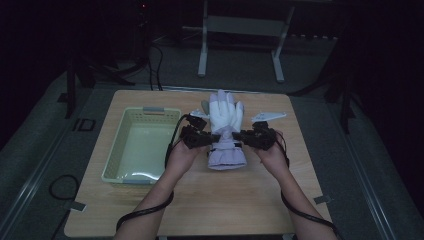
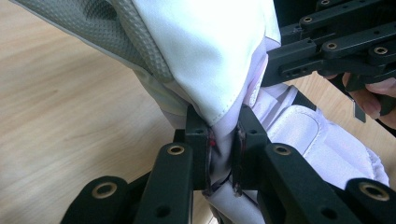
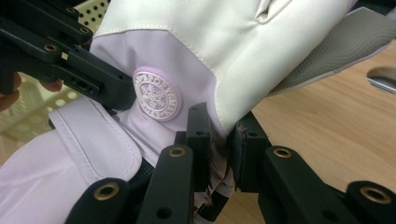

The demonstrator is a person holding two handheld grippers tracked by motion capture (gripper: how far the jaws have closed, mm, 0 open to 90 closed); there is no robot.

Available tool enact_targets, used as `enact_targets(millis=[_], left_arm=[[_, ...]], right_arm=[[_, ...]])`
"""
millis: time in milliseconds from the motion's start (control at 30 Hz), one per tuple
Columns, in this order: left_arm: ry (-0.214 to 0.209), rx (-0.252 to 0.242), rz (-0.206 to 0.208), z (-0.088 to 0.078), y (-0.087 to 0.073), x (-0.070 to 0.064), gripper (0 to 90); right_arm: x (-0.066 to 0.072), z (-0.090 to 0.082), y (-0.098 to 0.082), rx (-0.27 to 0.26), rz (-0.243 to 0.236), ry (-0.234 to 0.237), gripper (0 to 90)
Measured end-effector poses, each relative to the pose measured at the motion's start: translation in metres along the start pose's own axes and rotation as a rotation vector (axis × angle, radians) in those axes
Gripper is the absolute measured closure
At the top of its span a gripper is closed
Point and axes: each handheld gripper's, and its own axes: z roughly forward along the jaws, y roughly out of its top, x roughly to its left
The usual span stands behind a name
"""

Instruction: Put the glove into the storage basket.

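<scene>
A white and pale lilac ski glove [image 1: 226, 131] hangs over the middle of the wooden table [image 1: 240, 200], fingers pointing away, cuff toward me. My left gripper [image 1: 207, 140] is shut on the glove's left edge at the wrist. In the left gripper view its pads pinch the lilac fabric [image 2: 224, 149] below the white panel. My right gripper [image 1: 244, 136] is shut on the glove's right edge. In the right gripper view its jaws clamp the fabric [image 3: 219, 140] beside a round lilac logo badge [image 3: 156, 94]. The other gripper's black arm [image 3: 79, 70] shows at the upper left there.
A pale yellow-green perforated basket [image 1: 141, 145] stands empty on the table's left half, close to my left hand. A small white object [image 1: 268, 116] lies on the table to the right of the glove's fingers. Beyond the far edge stand metal stand legs [image 1: 202, 55].
</scene>
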Motion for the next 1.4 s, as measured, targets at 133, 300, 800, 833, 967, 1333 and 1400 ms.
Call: enact_targets(millis=[133, 300, 800, 833, 967, 1333, 1400], left_arm=[[0.003, 0.01, 0.006, -0.014, 0.003, 0.003, 79.9], [0.005, 0.029, 0.009, -0.031, 0.004, 0.008, 79.9], [0.033, 0.052, 0.016, -0.082, -0.004, 0.035, 79.9], [0.033, 0.056, 0.013, -0.085, -0.005, 0.038, 79.9], [0.047, 0.074, 0.011, -0.098, -0.009, 0.046, 79.9], [0.08, 0.092, 0.011, -0.14, -0.022, 0.072, 79.9], [0.092, 0.099, 0.005, -0.15, -0.025, 0.078, 79.8]], right_arm=[[0.008, 0.0, 0.009, -0.012, -0.004, 0.013, 79.2], [0.019, 0.004, 0.018, -0.013, -0.01, 0.037, 79.2], [0.056, 0.033, 0.048, -0.023, -0.034, 0.082, 79.1], [0.059, 0.036, 0.049, -0.025, -0.034, 0.085, 79.2], [0.069, 0.048, 0.056, -0.017, -0.04, 0.097, 79.1], [0.103, 0.08, 0.076, -0.02, -0.029, 0.137, 79.1], [0.111, 0.087, 0.08, -0.022, -0.031, 0.146, 79.2]])
